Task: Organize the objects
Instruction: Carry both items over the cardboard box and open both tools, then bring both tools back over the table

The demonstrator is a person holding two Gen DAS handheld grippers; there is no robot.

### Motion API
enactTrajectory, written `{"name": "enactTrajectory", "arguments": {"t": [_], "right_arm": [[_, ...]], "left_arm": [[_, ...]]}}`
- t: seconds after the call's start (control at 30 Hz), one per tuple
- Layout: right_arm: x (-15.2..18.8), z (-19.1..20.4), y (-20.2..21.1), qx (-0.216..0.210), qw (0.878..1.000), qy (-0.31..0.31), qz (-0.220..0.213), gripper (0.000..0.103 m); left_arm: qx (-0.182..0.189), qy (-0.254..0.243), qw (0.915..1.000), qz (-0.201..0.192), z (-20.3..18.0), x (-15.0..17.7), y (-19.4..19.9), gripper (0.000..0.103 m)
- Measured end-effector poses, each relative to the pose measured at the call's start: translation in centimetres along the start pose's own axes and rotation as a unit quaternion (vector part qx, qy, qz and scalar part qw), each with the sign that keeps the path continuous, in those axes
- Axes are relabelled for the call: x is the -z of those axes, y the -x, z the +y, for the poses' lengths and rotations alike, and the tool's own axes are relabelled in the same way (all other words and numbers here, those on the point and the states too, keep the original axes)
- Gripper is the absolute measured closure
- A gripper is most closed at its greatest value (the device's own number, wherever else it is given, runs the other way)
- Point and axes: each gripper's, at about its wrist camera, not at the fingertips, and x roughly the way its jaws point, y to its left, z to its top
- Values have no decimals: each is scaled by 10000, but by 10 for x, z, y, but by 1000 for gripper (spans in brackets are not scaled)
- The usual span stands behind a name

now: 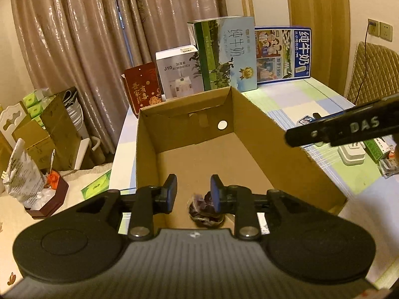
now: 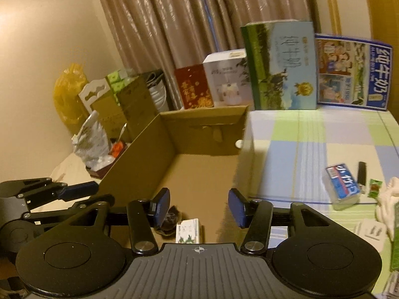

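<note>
Cardboard box [image 1: 249, 134] open on top, floor mostly bare toward its far wall; near end taken by a dark wrapped item [image 1: 204, 211] and a small white carton [image 2: 187, 230]. Behind the box, upright cartons [image 1: 227, 52] wall off the back. Right of the box, the checked tablecloth [image 2: 311, 149] is free up to small clutter [image 2: 344, 185].

Brown curtains [image 1: 74, 37] hang behind two milk cartons [image 1: 229, 52], a humidifier box [image 1: 178, 74] and a red box [image 1: 143, 87].

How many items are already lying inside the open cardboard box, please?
2: a dark crumpled wrapper and a small white carton beside it, both at the cardboard box's near end; the grippers may hide others.
</note>
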Motion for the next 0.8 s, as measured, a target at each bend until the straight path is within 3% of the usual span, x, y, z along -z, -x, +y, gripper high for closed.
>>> {"name": "enactTrajectory", "arguments": {"t": [0.2,0.53,0.67,0.8], "right_arm": [[5,-21,49,183,9995,-37,-260,49],[38,-82,161,1279,9883,17,-832,32],[61,-111,194,1703,9815,-126,-872,21],[92,-142,212,2090,9746,-386,-710,19]], "left_arm": [[235,92,9996,-122,-22,-14,27,78],[1004,49,9921,-744,-103,-56,82,73],[1326,16,9876,-836,-142,-62,88,66],[1649,-65,9838,-695,-182,-56,75,64]]}}
